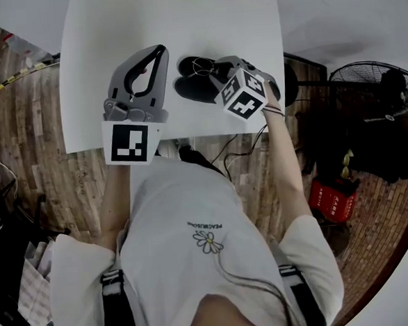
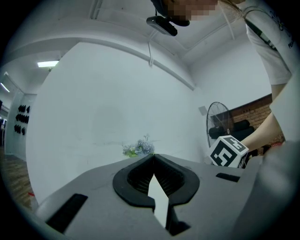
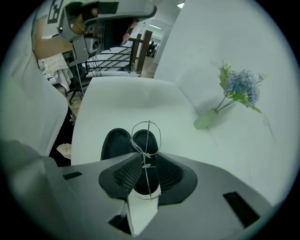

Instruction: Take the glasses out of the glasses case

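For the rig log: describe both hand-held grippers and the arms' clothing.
The left hand-held gripper and the right hand-held gripper are grey, with black ribbed pads and a cube of black-and-white square markers. The person wears a white short-sleeved T-shirt with a daisy print and a dark band on the right wrist.

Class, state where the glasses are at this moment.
In the right gripper view, the glasses sit pinched between the right gripper's jaws, just above the open black glasses case.
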Tool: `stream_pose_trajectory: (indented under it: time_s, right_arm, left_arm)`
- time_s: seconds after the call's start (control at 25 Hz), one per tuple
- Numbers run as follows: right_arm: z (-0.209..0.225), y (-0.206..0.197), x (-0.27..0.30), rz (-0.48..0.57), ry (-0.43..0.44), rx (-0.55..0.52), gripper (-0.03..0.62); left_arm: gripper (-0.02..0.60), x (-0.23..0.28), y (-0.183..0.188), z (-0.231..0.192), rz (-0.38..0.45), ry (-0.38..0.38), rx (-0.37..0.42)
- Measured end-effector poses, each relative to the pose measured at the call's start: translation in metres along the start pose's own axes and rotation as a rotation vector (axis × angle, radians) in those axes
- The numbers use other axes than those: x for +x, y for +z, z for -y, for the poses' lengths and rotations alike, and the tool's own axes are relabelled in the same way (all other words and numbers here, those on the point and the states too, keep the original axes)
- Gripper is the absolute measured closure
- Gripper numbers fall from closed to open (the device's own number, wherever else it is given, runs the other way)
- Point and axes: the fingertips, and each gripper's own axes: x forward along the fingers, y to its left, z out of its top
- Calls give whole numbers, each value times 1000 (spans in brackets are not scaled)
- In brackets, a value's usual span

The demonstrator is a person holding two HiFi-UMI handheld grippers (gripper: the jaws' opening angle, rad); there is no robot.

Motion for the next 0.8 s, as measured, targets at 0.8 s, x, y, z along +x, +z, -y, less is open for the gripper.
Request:
stream_pose_trajectory:
  time_s: [0.8]
  right_arm:
    - [86, 50, -142, 343, -410, 176, 499]
  left_arm:
    - [565, 16, 56, 0, 147, 29, 21]
